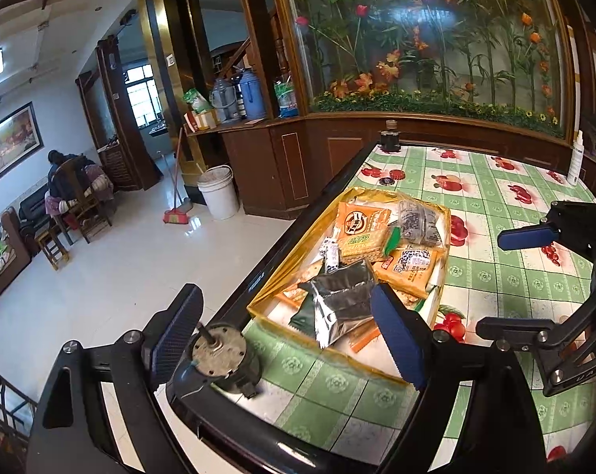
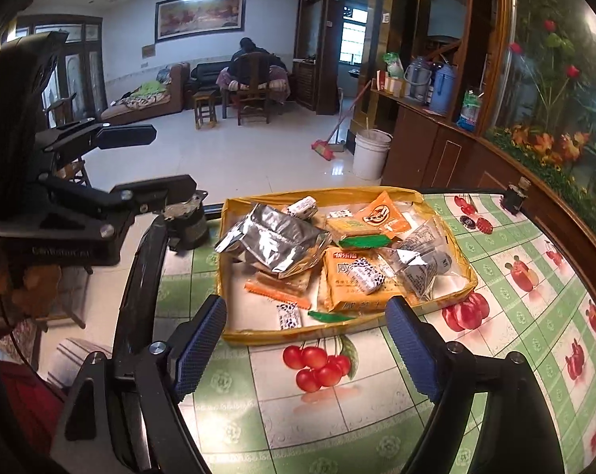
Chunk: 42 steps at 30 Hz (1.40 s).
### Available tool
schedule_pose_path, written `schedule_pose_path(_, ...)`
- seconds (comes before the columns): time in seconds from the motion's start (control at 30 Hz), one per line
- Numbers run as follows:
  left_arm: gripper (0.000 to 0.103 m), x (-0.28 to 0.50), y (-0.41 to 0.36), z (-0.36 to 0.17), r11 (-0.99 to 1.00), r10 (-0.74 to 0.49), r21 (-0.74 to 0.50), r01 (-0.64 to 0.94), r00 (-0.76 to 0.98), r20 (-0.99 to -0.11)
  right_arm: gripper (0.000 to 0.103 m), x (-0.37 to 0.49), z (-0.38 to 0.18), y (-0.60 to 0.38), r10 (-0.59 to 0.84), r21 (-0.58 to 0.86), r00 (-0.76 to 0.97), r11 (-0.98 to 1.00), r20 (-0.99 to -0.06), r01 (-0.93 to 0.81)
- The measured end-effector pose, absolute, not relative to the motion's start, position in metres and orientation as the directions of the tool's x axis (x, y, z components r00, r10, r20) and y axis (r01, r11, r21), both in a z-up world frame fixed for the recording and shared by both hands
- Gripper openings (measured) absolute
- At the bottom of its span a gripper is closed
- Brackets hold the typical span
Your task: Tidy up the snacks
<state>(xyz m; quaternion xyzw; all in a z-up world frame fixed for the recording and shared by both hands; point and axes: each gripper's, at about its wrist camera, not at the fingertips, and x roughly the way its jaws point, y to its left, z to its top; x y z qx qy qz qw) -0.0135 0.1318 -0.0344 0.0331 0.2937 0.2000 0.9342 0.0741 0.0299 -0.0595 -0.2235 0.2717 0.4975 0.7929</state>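
Observation:
A shallow yellow box (image 1: 443, 237) (image 2: 470, 276) on the table holds several snacks: a silver foil bag (image 1: 339, 296) (image 2: 274, 243), orange cracker packs (image 1: 361, 231) (image 2: 355, 284), a clear pack of dark pieces (image 1: 418, 221) (image 2: 424, 266), green wrappers (image 2: 363, 241) and small black-and-white candies (image 2: 288, 316). My left gripper (image 1: 286, 335) is open and empty, over the box's near corner at the table edge. My right gripper (image 2: 308, 349) is open and empty, just in front of the box's near wall. Each gripper shows in the other's view (image 1: 511, 280) (image 2: 155, 160).
A small grey motor (image 1: 219, 359) (image 2: 187, 221) lies at the table corner by the box. A dark bottle (image 1: 389, 136) (image 2: 515, 193), a bottle cap (image 1: 388, 180) and a white spray bottle (image 1: 576, 158) stand at the far side. The table's black rim (image 1: 306, 205) drops to the floor.

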Motion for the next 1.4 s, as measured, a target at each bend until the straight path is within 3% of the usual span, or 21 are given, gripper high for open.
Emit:
schedule_pose_path(1.07, 0.088, -0.047, 0.125, -0.033, 0.907, 0.421, 0.219, -0.361, 0.744, -0.519, 0.084, 0.069, -0.053, 0.023, 0.671, -0.133, 0.333, 0.331, -0.663, -0.934)
schedule_pose_path(1.4, 0.088, -0.053, 0.118, -0.029, 0.889, 0.457, 0.268, -0.372, 0.768, -0.449, 0.084, 0.070, -0.049, 0.023, 0.684, -0.136, 0.328, 0.320, -0.651, -0.938)
